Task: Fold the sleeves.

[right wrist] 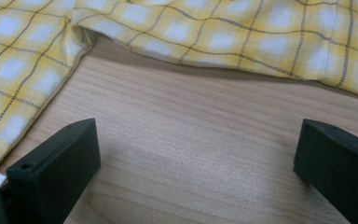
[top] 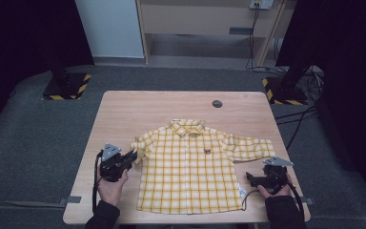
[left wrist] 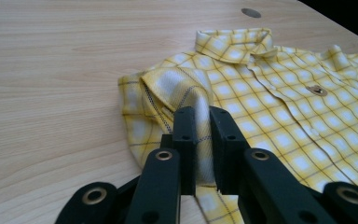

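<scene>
A yellow checked shirt (top: 190, 167) lay face up on a light wooden desk (top: 138, 107), buttoned, with its collar toward the far edge and its hem close to the near edge. It sat slightly right of the desk's middle. A small dark badge (top: 207, 151) showed on the chest. One short sleeve (top: 250, 147) was spread out flat toward the right edge of the desk.

The person's left gripper (top: 132, 157) was held near the left edge of the desk, against the shirt's other sleeve (left wrist: 168, 100). In the left gripper view its two black jaws stood close together, clamped on a fold of that sleeve's fabric, which was bunched and lifted up between them while the rest of the sleeve lay folded back beside the collar (left wrist: 235, 44).

The right gripper (top: 250, 179) rested near the right near corner of the desk, just beside the shirt's side seam and below the spread sleeve. In the right gripper view its jaws stood wide apart over bare wood, with nothing between them; the shirt's edge lay just beyond their tips.

A small dark round disc (top: 217, 103) sat near the far edge of the desk, well apart from the shirt.
</scene>
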Demonstrator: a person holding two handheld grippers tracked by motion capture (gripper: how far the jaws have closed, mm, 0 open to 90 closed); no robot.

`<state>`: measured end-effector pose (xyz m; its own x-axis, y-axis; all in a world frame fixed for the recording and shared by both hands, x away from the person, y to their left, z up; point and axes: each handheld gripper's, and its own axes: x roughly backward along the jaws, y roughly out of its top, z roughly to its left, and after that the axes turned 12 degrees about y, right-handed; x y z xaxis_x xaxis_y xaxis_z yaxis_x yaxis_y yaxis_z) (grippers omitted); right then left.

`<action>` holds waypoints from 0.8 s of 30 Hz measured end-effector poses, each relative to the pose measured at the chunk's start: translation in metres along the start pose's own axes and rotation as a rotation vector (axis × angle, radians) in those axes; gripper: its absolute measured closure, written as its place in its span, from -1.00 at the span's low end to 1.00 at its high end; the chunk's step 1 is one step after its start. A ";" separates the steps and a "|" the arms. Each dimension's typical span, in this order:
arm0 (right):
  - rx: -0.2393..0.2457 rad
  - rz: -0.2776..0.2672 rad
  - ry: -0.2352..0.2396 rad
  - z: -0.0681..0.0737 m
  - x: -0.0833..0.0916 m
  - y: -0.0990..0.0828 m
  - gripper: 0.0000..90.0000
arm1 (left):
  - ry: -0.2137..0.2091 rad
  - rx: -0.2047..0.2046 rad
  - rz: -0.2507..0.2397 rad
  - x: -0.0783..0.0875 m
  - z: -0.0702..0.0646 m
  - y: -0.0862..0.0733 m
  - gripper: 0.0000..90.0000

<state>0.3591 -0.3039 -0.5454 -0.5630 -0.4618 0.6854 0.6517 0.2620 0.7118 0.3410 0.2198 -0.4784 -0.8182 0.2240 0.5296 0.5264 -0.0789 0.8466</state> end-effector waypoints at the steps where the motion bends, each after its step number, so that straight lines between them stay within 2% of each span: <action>1: 0.000 0.000 0.000 0.000 0.000 0.000 -0.99 | -0.004 -0.005 0.004 -0.002 -0.003 0.000 0.79; 7: 0.000 0.000 0.000 0.000 0.000 0.000 -0.99 | -0.029 -0.031 0.003 -0.006 -0.016 -0.001 0.80; 13: 0.000 0.000 0.000 0.000 0.000 0.000 -0.99 | -0.060 -0.031 0.008 -0.010 -0.024 -0.003 0.79; 19: 0.000 0.000 0.000 0.000 0.000 0.000 -0.99 | -0.074 -0.064 0.027 -0.017 -0.036 -0.004 0.79; 24: 0.000 0.000 0.000 0.000 0.000 0.000 -0.99 | -0.083 -0.076 0.029 -0.021 -0.043 -0.004 0.79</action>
<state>0.3591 -0.3039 -0.5454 -0.5631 -0.4618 0.6853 0.6516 0.2619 0.7119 0.3463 0.1733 -0.4908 -0.7792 0.2994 0.5507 0.5283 -0.1591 0.8340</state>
